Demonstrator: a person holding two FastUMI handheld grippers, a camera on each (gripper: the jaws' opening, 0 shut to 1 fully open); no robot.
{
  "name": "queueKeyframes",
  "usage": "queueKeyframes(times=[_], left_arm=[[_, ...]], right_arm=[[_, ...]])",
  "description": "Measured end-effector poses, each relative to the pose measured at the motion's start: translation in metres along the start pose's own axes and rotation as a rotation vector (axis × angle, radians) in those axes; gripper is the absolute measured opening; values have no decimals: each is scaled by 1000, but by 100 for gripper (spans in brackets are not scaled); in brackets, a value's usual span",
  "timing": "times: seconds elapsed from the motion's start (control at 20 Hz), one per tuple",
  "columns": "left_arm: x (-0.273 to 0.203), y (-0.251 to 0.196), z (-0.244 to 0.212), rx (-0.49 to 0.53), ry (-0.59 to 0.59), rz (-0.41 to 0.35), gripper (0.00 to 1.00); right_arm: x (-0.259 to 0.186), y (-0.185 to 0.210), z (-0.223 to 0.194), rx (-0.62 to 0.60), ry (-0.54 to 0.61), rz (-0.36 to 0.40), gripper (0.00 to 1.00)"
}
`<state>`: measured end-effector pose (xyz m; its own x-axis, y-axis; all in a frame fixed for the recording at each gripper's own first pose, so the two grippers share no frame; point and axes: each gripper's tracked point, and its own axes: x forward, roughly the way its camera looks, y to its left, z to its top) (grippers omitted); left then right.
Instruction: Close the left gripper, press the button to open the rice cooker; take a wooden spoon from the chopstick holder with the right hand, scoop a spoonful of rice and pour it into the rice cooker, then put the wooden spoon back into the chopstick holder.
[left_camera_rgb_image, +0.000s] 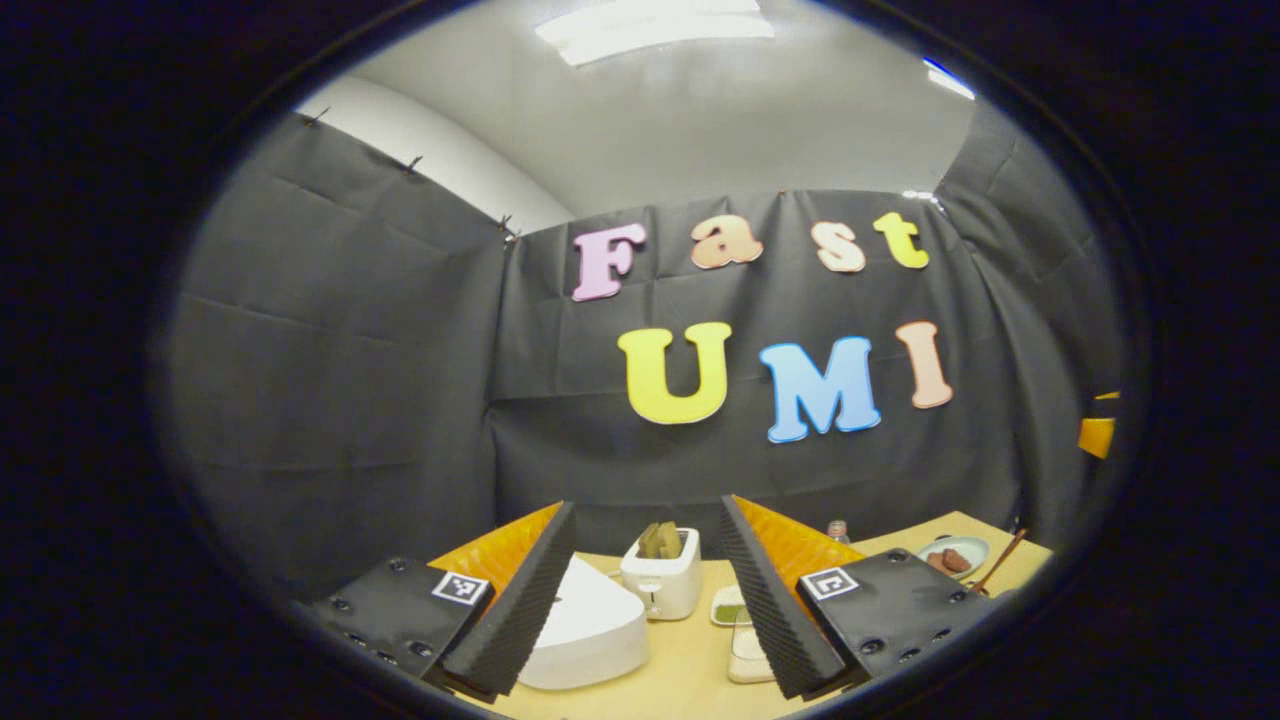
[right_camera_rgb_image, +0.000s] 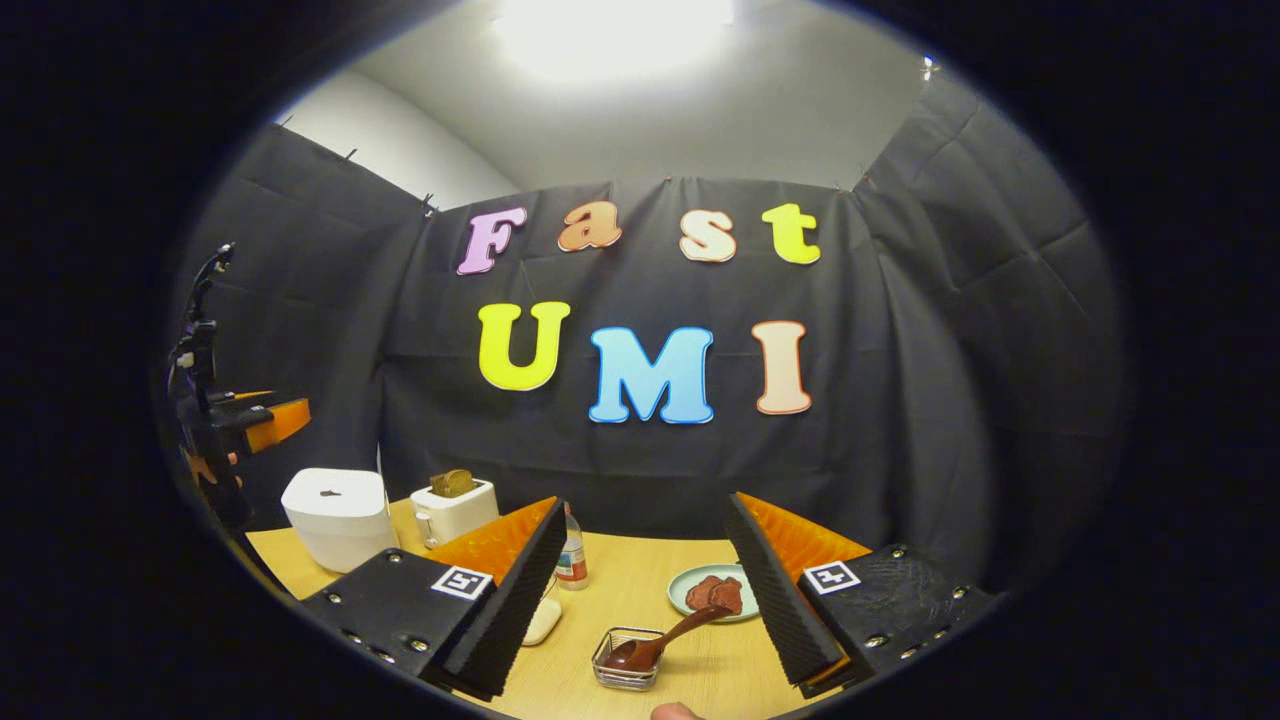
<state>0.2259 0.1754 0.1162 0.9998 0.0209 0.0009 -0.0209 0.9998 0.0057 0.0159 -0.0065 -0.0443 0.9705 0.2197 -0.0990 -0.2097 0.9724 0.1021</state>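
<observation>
While both ribbed-padded hand-held grippers (left_camera_rgb_image: 648, 600) (right_camera_rgb_image: 648, 600) gape empty, a rounded white rice cooker (right_camera_rgb_image: 335, 518) sits lidded.

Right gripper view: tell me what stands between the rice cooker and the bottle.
In the right gripper view, a toaster with toast in its slot stands between the rice cooker and the bottle.
</observation>
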Motion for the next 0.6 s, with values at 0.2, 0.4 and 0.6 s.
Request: queueKeyframes(times=[0.2,0.4,0.6], left_arm=[[-44,-30,14,0,-40,-100,94],[-60,-39,14,-22,-33,-146,98],[-77,-30,13,-14,-33,-137,98]], right_arm=[[-28,16,12,-27,-47,-51,97],[-46,37,17,-45,-68,-70,97],[-59,55,22,-52,-74,-66,97]])
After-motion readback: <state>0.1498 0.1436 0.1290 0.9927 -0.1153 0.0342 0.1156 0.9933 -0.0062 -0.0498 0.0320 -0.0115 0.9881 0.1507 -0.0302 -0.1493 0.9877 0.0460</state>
